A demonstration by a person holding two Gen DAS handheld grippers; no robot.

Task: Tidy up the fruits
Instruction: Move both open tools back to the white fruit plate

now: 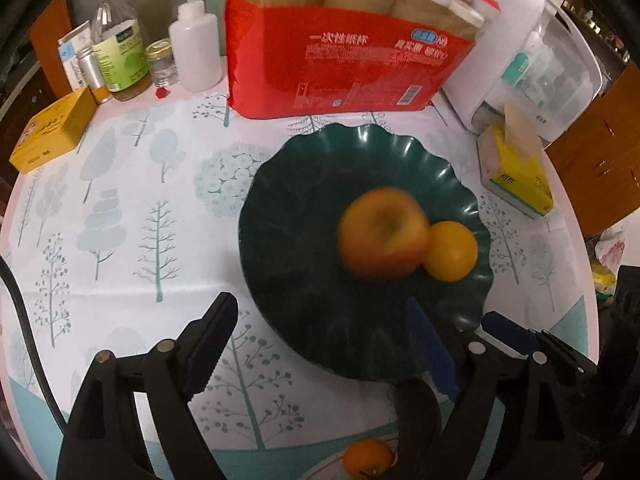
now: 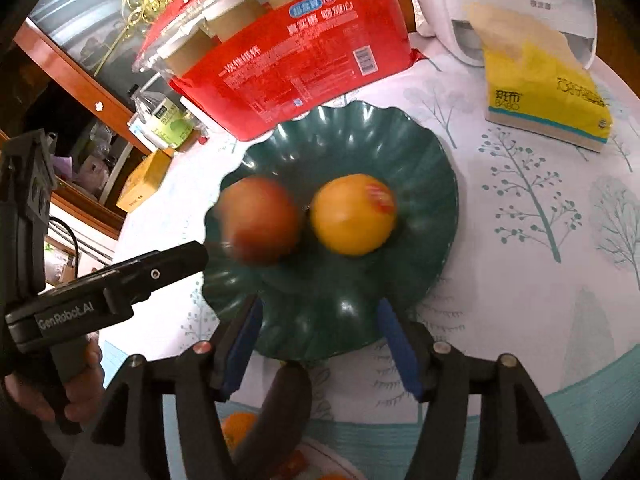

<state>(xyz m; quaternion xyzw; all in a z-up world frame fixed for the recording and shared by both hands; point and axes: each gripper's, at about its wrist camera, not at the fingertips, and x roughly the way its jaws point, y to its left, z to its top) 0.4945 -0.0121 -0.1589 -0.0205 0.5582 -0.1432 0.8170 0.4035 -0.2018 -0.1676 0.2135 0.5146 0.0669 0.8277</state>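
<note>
On my desk [image 1: 120, 200], the dark green scalloped plastic plate [image 1: 320, 320] carries a blurred red-yellow apple [image 1: 382, 234] touching a round orange [image 1: 452, 250]. My left tool [image 1: 324, 344] and right tool [image 2: 320, 340] both stand apart, empty, at the plate's near rim.

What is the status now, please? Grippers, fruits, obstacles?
Left gripper open, empty. Right gripper open, empty. Apple, blurred, and orange in green plate. Nothing blocking.
</note>
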